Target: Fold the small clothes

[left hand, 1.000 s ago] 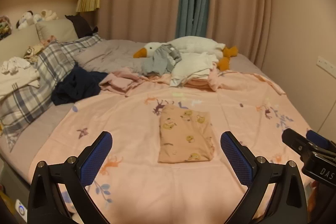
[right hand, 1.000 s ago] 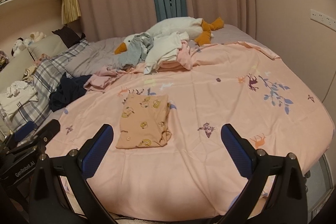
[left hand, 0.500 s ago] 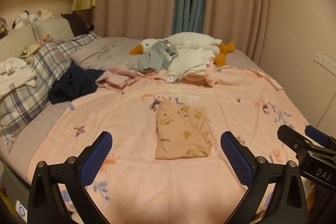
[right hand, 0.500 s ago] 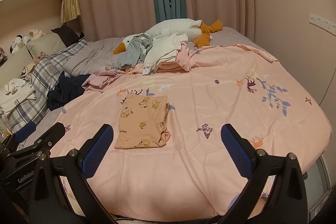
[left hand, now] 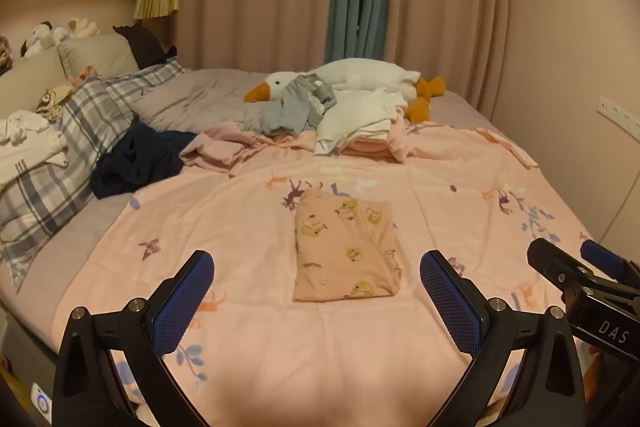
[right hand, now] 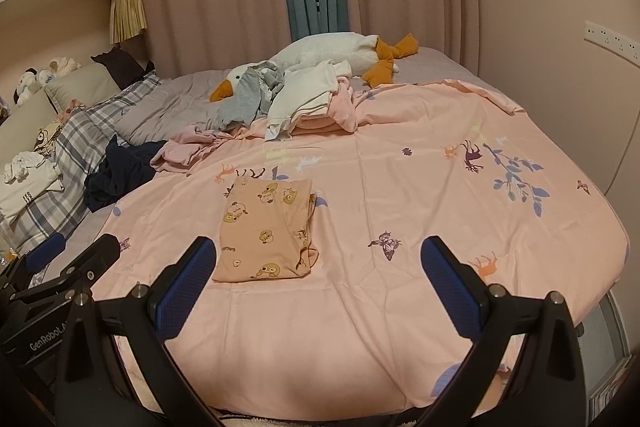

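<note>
**Two claws wide, one shirt folded**

Both claws hold nothing. The folded peach garment (left hand: pixel 346 251) lies flat on the pink sheet (left hand: pixel 248 227), long side pointing away, straight ahead of the left gripper (left hand: pixel 316 301) — the right gripper (right hand: pixel 316 291) sits further right. Beyond the garment waits the clothes pile (left hand: pixel 352 119) by the goose toy (left hand: pixel 360 77); nothing blocks the way.

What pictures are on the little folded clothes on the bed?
The folded garment is peach-orange with yellow-brown cartoon animal faces, clearest in the right wrist view.

Readable markings:
- "DAS" in white letters on the black body of my right gripper (left hand: pixel 592 283), seen from the left wrist.
- "GenRobot.A", cut off at the edge, on my left gripper (right hand: pixel 60 259), seen from the right wrist.
- Small print on the folded garment (right hand: pixel 266 231): illegible.
</note>
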{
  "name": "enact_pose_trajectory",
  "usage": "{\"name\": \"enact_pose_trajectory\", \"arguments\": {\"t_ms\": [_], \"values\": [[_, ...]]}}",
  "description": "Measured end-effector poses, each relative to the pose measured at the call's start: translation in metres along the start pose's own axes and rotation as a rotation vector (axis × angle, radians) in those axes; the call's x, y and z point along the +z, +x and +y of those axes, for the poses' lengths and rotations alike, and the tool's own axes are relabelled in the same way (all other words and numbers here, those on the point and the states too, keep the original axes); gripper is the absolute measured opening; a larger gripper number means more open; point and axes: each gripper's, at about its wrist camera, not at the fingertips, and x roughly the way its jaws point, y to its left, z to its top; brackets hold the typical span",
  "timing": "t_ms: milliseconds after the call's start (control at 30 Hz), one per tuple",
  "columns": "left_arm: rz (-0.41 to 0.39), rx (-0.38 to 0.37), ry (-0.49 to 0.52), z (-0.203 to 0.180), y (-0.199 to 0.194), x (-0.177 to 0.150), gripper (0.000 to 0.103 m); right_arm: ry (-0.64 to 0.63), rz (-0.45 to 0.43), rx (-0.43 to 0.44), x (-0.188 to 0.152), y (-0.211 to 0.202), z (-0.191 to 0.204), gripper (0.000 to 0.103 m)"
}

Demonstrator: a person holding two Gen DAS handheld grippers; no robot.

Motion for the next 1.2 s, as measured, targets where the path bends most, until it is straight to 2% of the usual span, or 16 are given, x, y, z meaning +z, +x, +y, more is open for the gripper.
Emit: {"name": "enact_pose_trajectory", "arguments": {"t_ms": [1200], "values": [[0.029, -0.007, 0.001, 0.0043, 0.0015, -0.0006, 0.102, -0.014, 0.027, -0.002, -0.0022, 0.0030, -0.0025, 0.103]]}}
